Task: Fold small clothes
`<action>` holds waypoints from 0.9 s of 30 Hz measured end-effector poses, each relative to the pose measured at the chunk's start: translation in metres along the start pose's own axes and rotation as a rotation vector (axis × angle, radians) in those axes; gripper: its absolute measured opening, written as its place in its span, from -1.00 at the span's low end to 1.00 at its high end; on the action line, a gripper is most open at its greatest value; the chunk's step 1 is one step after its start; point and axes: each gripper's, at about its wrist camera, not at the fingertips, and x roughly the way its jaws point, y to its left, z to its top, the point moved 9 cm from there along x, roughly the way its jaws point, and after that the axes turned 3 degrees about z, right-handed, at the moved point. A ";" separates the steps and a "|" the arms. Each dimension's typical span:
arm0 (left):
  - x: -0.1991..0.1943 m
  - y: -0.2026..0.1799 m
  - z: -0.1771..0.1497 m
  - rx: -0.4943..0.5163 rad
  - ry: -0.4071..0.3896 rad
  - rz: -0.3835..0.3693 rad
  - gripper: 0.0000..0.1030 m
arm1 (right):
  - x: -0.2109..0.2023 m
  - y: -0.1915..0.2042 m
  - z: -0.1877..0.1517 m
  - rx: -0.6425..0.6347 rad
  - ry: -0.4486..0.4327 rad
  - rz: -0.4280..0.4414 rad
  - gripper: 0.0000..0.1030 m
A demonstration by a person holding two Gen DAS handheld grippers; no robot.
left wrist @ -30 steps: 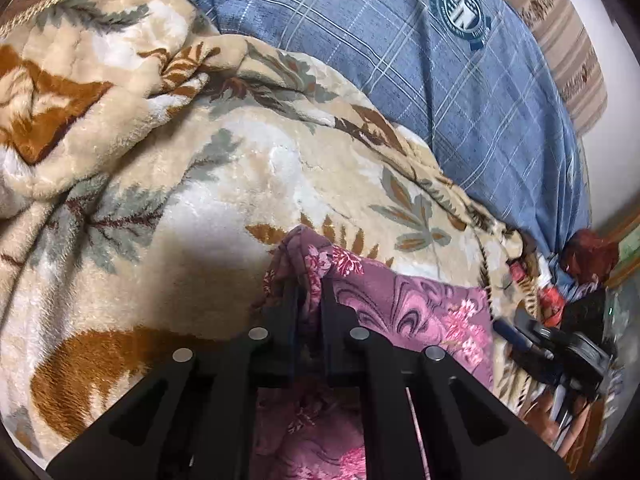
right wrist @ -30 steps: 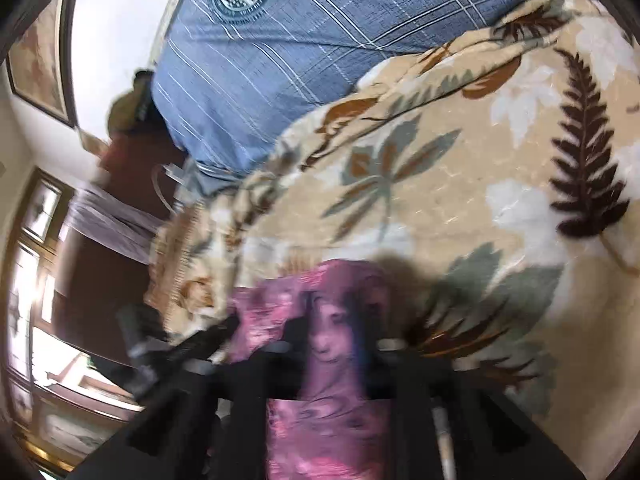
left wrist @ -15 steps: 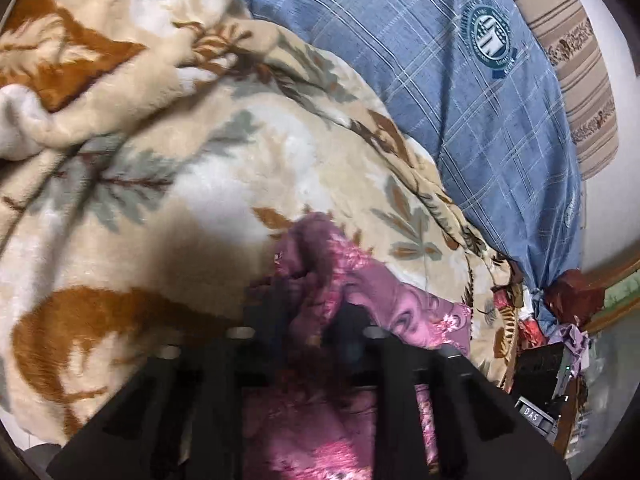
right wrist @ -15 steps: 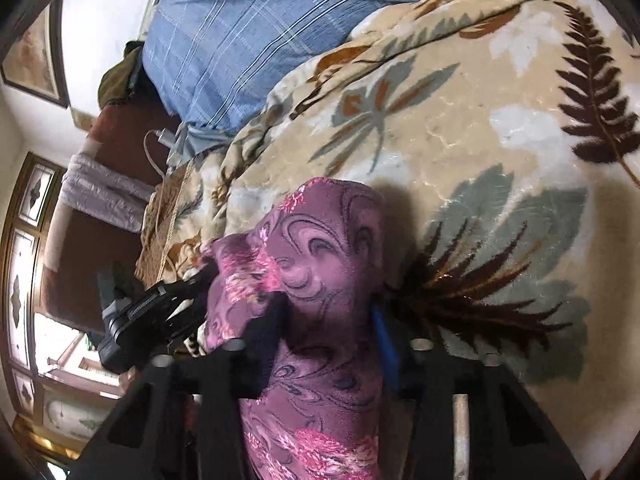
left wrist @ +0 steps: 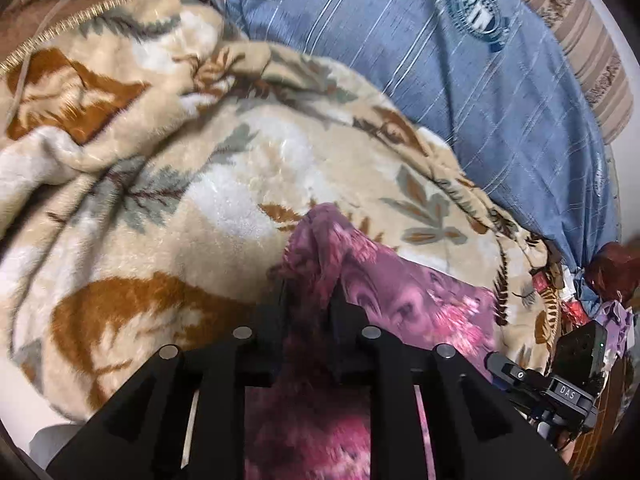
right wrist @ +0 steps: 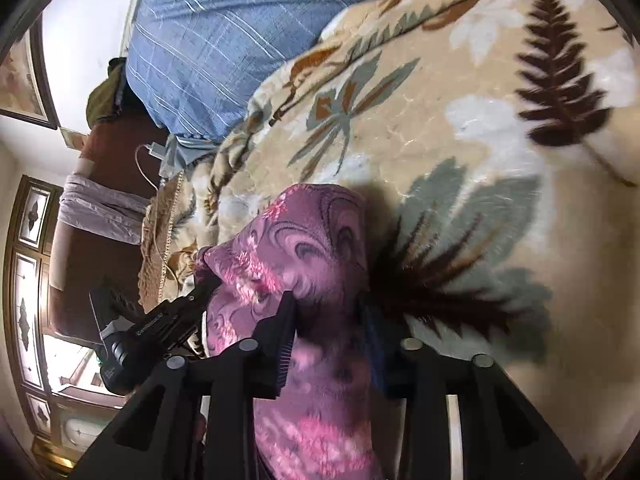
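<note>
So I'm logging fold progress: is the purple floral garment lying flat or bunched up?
Bunched up. The purple floral garment humps off the leaf-print blanket, gathered between the right gripper and left gripper.

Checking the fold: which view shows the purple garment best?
The right wrist view: the purple garment is sharper there, its swirl print clear. The left wrist view shows it blurred, partly behind the fingers.

left tongs (left wrist: pixel 308 292): angled down, just opening | right tongs (right wrist: pixel 328 312): angled down, parted

Both wrist views close, downward; share blanket (left wrist: pixel 224 184).
</note>
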 end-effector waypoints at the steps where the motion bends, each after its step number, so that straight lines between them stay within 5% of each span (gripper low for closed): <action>1: -0.010 -0.003 -0.003 0.012 -0.007 -0.021 -0.33 | -0.009 0.005 -0.004 -0.020 -0.013 0.025 -0.10; 2: -0.019 -0.006 -0.007 0.019 -0.021 -0.042 0.08 | -0.018 0.008 -0.009 -0.030 -0.022 0.055 0.20; 4: -0.023 -0.008 -0.014 0.038 -0.031 -0.037 0.22 | -0.028 0.010 -0.019 -0.035 -0.028 0.093 0.33; 9: 0.006 0.004 -0.038 0.018 0.066 -0.016 0.22 | -0.015 0.003 -0.045 -0.028 0.036 0.076 0.33; 12: 0.004 0.011 -0.045 -0.064 0.065 -0.077 0.22 | -0.010 0.001 -0.052 -0.017 0.046 0.077 0.33; 20: 0.008 0.013 -0.060 -0.092 0.093 -0.111 0.27 | -0.005 0.011 -0.060 -0.050 0.068 0.065 0.33; 27: -0.011 0.007 -0.060 -0.085 0.102 -0.137 0.27 | -0.043 0.014 -0.044 -0.065 -0.027 0.069 0.33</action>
